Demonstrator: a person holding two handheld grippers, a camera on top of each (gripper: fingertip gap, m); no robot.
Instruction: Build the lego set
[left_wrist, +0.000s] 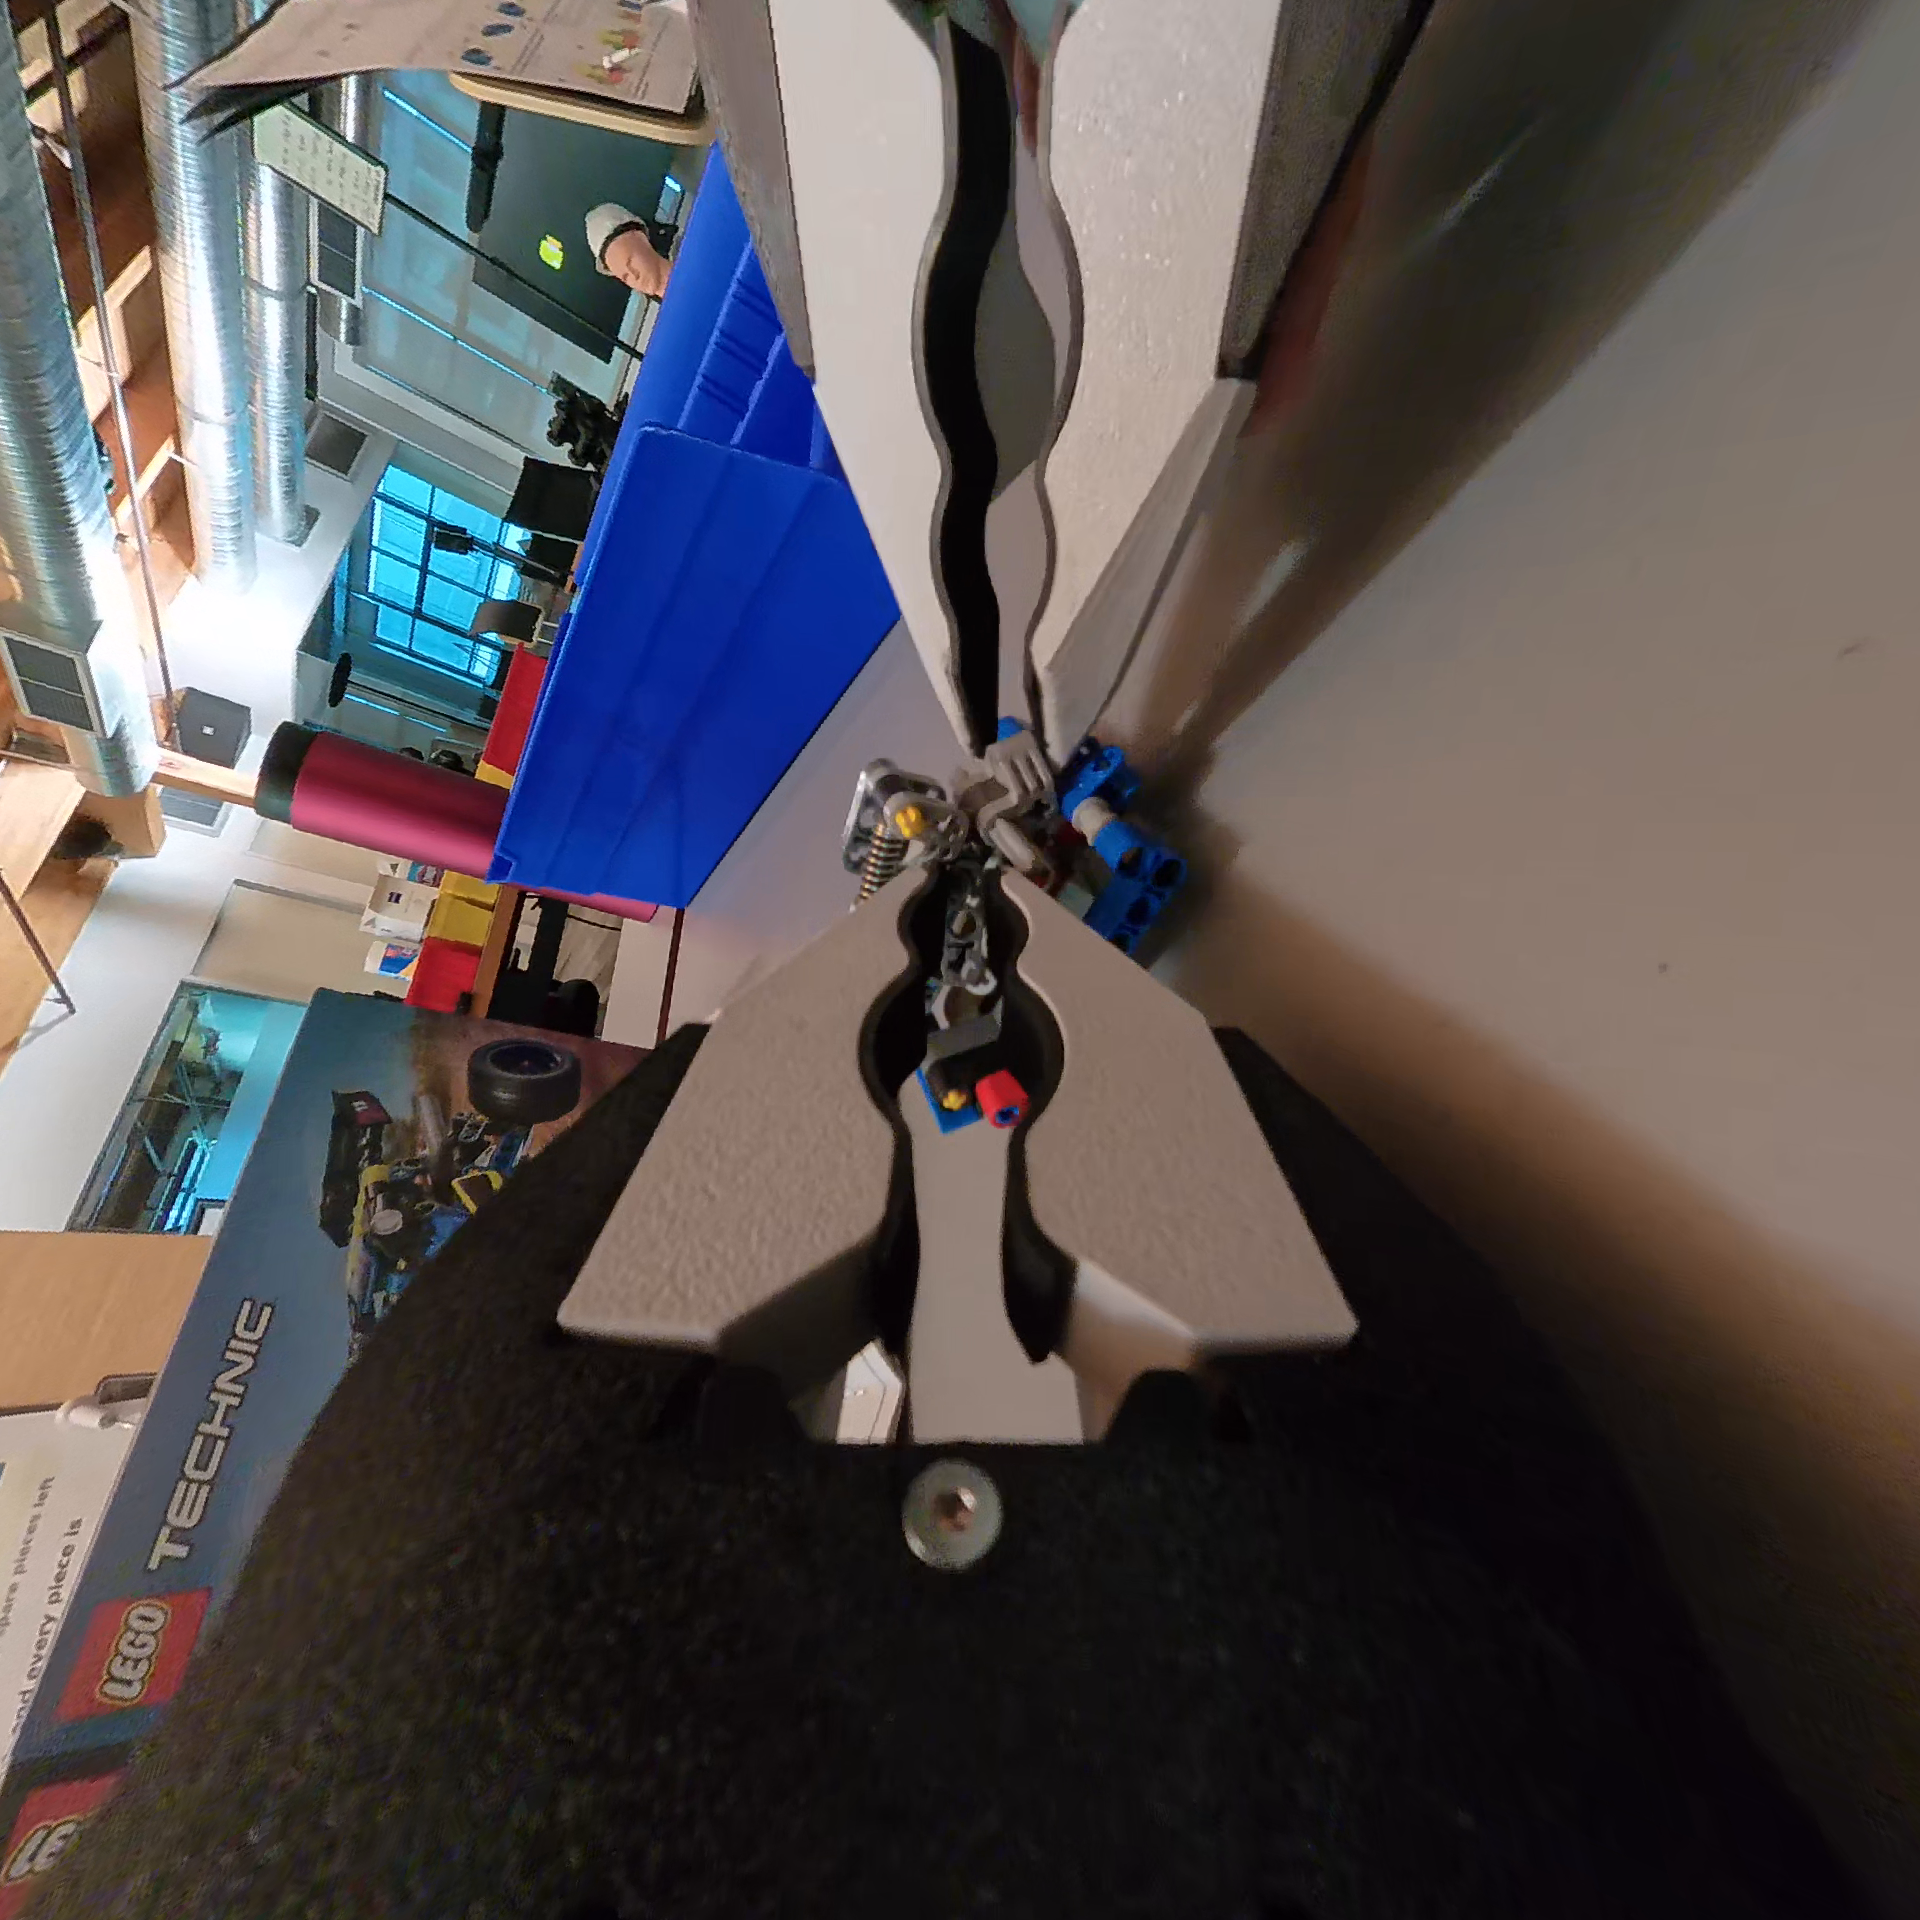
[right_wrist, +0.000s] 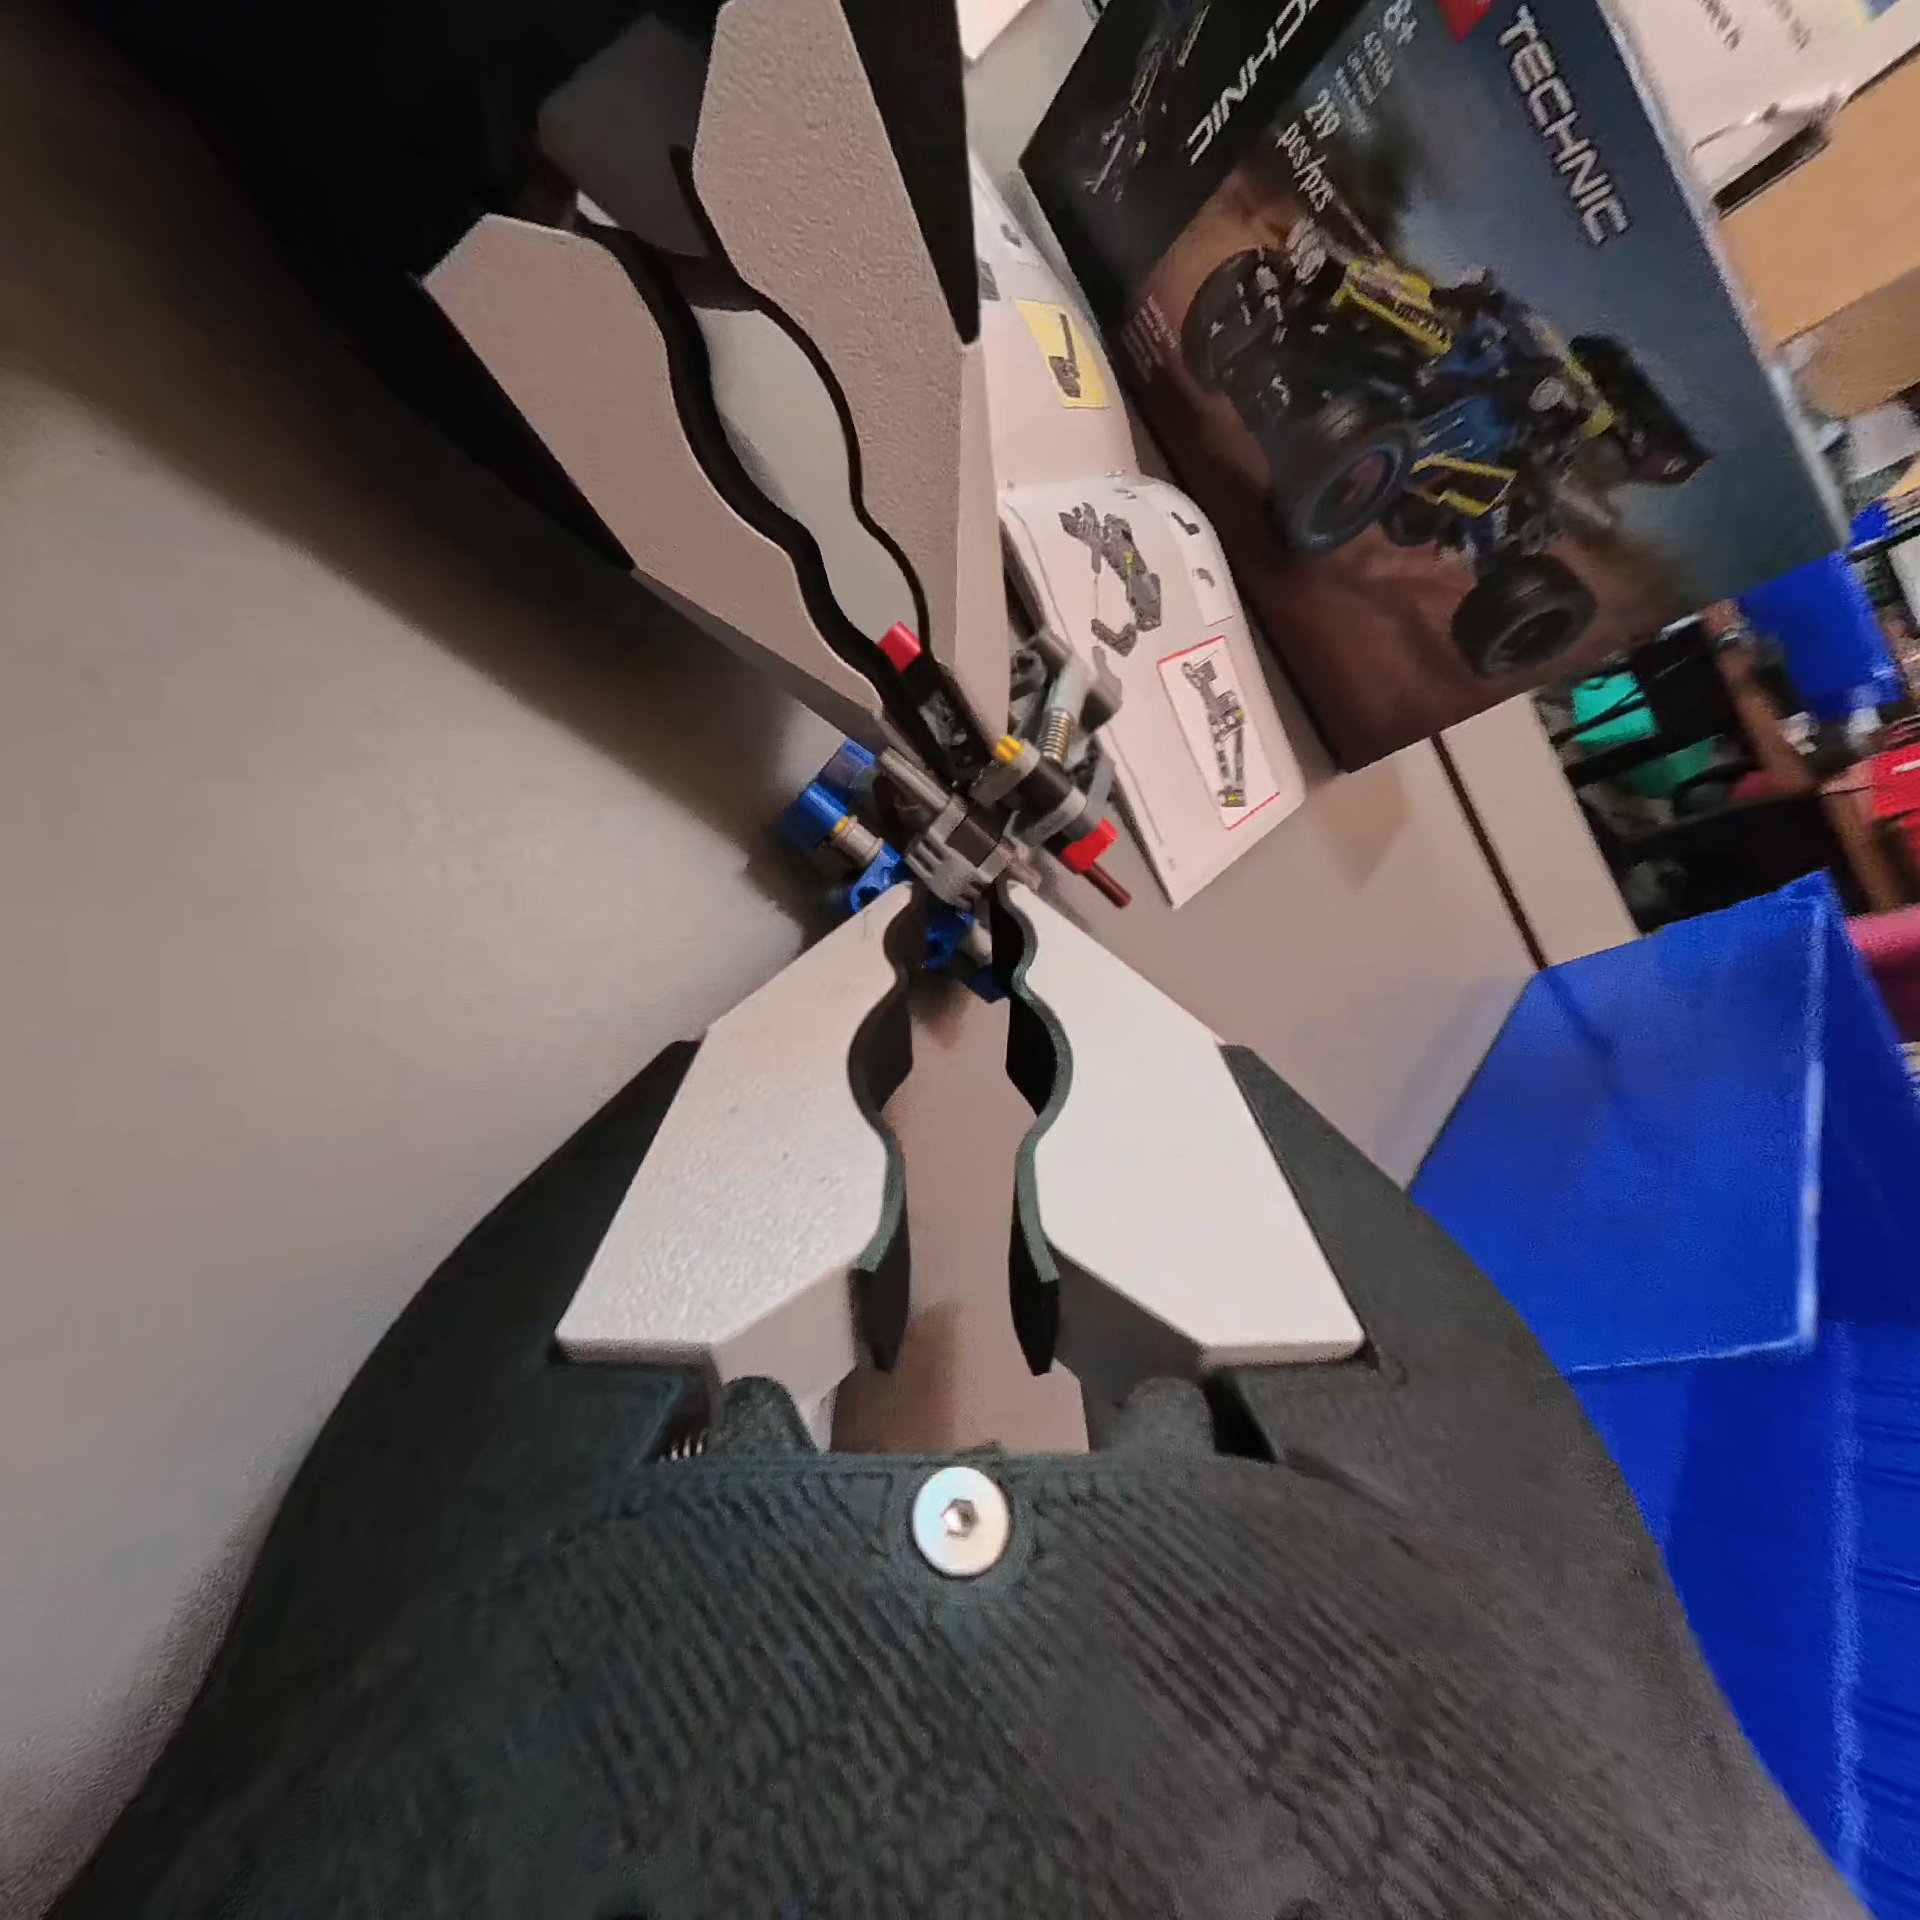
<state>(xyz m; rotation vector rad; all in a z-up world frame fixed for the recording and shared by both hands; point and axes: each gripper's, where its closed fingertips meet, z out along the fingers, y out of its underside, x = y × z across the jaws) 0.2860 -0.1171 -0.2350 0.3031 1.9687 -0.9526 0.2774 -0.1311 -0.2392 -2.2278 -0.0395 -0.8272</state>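
A small brick assembly (left_wrist: 1013, 805) of grey, black and blue parts hangs between my two grippers just above the table. My left gripper (left_wrist: 966, 894) is shut on its thin dark beam, which runs back between the fingers to a red piece (left_wrist: 1000, 1096). My right gripper (left_wrist: 997, 743) comes in from the top of the left wrist view, its tips closed on a grey connector. In the right wrist view my right gripper (right_wrist: 956, 914) pinches that grey part of the assembly (right_wrist: 966, 842). The left gripper (right_wrist: 940, 748) reaches in from above. A spring part (right_wrist: 1055, 732) and blue beams (right_wrist: 831, 821) stick out.
A blue bin (left_wrist: 675, 675) stands beside the work spot and also shows in the right wrist view (right_wrist: 1662, 1195). A toy-car box (right_wrist: 1455, 364) stands behind an open instruction booklet (right_wrist: 1174, 675). A maroon cylinder (left_wrist: 384, 810) lies past the bin on the grey table (left_wrist: 1558, 831). The grippers are tip to tip, or close to it.
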